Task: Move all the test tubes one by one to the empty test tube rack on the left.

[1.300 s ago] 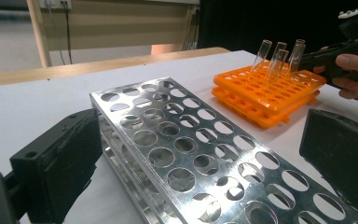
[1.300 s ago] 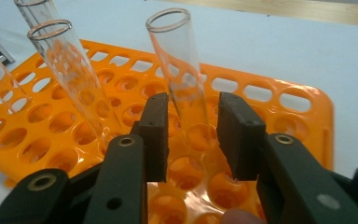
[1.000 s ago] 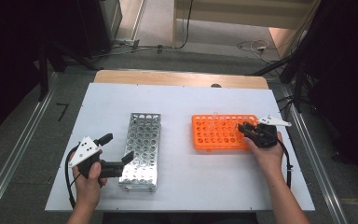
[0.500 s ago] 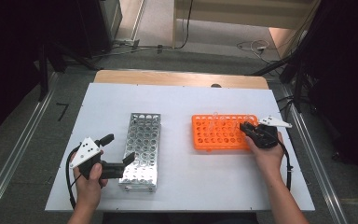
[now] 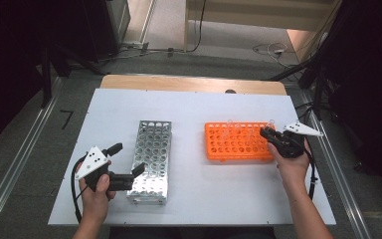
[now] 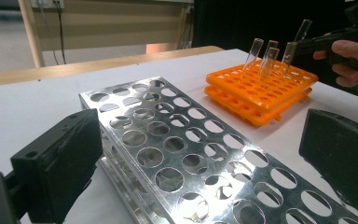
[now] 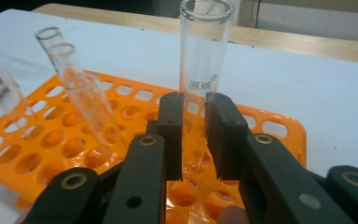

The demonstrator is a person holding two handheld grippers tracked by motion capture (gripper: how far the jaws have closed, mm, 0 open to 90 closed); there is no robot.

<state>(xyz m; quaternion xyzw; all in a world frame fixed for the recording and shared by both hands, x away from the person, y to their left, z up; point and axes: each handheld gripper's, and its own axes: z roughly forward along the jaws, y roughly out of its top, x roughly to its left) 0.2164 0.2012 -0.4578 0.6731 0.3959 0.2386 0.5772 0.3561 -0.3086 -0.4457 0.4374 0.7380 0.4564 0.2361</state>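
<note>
Clamping a glass test tube (image 7: 204, 60), the right gripper (image 7: 193, 135) sits over the orange rack's (image 5: 238, 142) right end, tube upright with its tip in a hole. Three more tubes (image 7: 86, 100) lean just left. Left gripper (image 5: 128, 162), jaws apart, straddles the metal rack's (image 5: 151, 159) near end.

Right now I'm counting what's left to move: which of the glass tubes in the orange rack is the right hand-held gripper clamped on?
The upright tube between the jaws of the right hand-held gripper, at the orange rack's right end; the other tubes lean free.
</note>
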